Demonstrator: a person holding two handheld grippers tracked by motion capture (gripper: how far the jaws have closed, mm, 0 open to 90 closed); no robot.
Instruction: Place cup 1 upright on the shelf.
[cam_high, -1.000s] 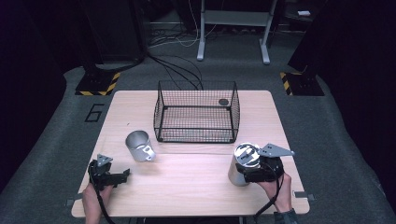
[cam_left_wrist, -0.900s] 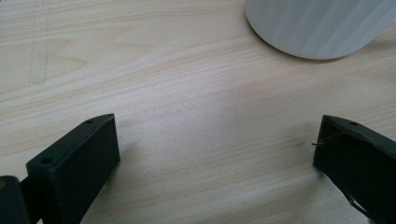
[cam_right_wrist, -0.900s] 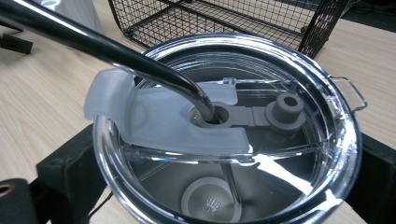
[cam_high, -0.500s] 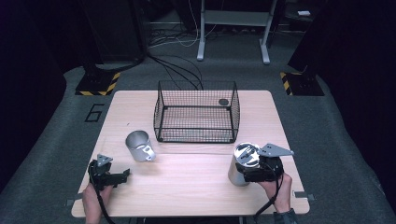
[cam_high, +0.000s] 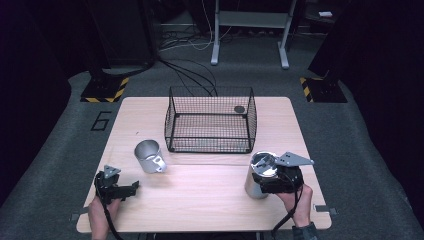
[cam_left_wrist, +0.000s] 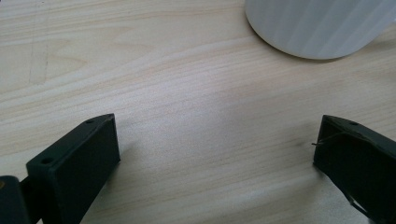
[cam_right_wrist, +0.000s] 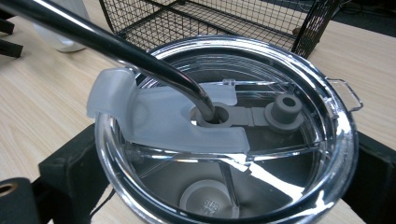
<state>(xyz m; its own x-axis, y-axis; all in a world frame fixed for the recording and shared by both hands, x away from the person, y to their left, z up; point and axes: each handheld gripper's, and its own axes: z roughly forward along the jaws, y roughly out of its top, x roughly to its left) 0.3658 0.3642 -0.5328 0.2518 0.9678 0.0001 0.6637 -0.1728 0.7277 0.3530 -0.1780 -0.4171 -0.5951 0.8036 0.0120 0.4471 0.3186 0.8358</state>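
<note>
A steel tumbler with a clear lid and a bent metal straw stands at the front right of the table. My right gripper is shut on it, one jaw on each side of its body just below the lid. A silver mug with a handle sits tilted left of centre; it appears as a pale cup in the left gripper view. At the front left my left gripper rests low over bare wood, open, a short way in front of the mug.
A black wire basket stands at the middle back of the wooden table, with a small dark disc in its far right corner. The basket is just beyond the tumbler. Cables and stands lie on the floor behind.
</note>
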